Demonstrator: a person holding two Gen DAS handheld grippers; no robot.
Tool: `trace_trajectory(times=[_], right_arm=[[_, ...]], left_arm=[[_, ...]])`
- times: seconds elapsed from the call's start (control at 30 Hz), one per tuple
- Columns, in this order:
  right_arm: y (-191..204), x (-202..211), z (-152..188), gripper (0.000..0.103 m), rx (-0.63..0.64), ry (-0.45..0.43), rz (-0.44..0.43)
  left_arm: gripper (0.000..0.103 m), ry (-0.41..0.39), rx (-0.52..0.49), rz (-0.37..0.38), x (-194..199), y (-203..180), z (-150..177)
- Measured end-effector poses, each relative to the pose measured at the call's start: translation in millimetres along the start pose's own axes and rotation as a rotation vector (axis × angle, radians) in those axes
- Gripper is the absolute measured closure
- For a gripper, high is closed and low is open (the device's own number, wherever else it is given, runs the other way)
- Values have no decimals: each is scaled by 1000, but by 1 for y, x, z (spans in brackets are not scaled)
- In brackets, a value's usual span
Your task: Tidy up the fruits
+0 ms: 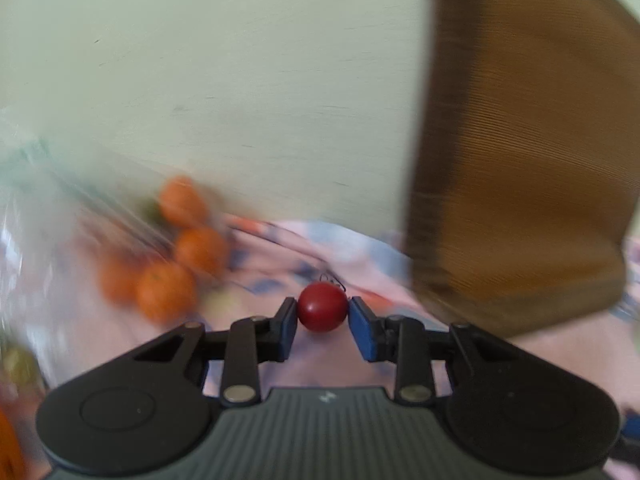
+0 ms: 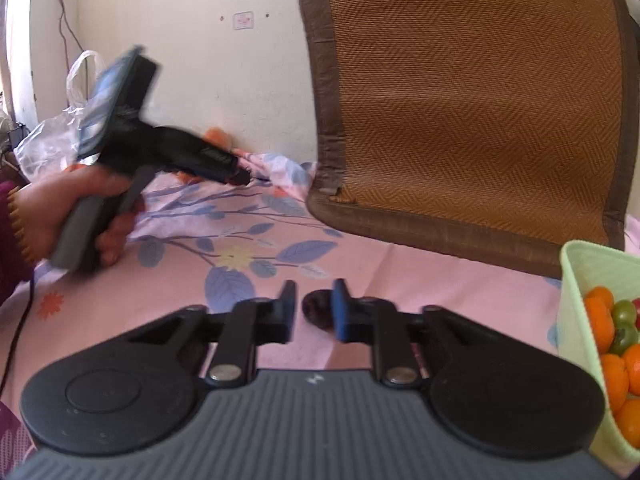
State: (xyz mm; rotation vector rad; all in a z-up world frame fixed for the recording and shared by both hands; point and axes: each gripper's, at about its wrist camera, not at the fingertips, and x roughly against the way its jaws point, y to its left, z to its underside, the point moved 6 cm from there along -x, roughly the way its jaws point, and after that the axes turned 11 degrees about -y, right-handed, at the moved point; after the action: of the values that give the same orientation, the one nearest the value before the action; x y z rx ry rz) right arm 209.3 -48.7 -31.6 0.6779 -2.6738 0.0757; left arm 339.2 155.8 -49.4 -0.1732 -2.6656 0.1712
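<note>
Red tomato [image 1: 322, 307] pinched in my left gripper [image 1: 322, 312]; right gripper [image 2: 314, 310] pinches dark fruit [image 2: 318, 312]; green basket [image 2: 576, 280] part-filled; oranges [image 1: 188, 236] remain bagged.

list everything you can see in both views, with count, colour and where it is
cherry tomato: one, red, between the left gripper's pads
dark fruit: one, dark brown, at the right gripper's fingers, kind unclear
oranges: about four, orange, blurred, left by a clear plastic bag
basket: one, pale green, right edge, holding orange and green fruit
mat: one, brown woven, leaning on the wall
bedsheet: one, pink floral, underneath
left gripper: black, blue pads, shut on the tomato
right gripper: black, blue pads, closed
left hand: one, holding the left gripper's handle
</note>
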Motion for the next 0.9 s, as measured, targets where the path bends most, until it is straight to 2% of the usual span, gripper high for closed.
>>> trace_trajectory(times=[0.13, 0.17, 0.2, 0.27, 0.37, 0.4, 0.47, 0.57, 0.73, 0.9], right_arm=[[-5, 1, 0, 85, -32, 4, 7], [-7, 1, 0, 81, -40, 5, 9], [-8, 1, 1, 72, -50, 10, 10], [-11, -3, 2, 62, -75, 26, 2], [-14, -15, 7, 65, -121, 92, -30], [-15, -14, 7, 75, -133, 88, -27], [-17, -9, 8, 82, -153, 78, -19], [-19, 13, 14, 84, -172, 67, 12], [-18, 81, 31, 84, -111, 9, 68], [-48, 135, 38, 84, -127, -75, 202]], left_arm=[[74, -8, -10, 78, 41, -30, 21], [74, -9, -6, 92, 50, -37, 26], [74, -12, -1, 104, 60, -42, 31], [74, -20, 14, 123, 77, -52, 41], [74, -30, 21, 130, 96, -62, 46], [74, -32, 13, 132, 104, -67, 49], [74, -33, 1, 142, 112, -77, 53], [74, -20, 15, 192, 127, -94, 62], [74, -1, -49, 302, 151, -143, 79], [74, -15, -76, 421, 155, -199, 65]])
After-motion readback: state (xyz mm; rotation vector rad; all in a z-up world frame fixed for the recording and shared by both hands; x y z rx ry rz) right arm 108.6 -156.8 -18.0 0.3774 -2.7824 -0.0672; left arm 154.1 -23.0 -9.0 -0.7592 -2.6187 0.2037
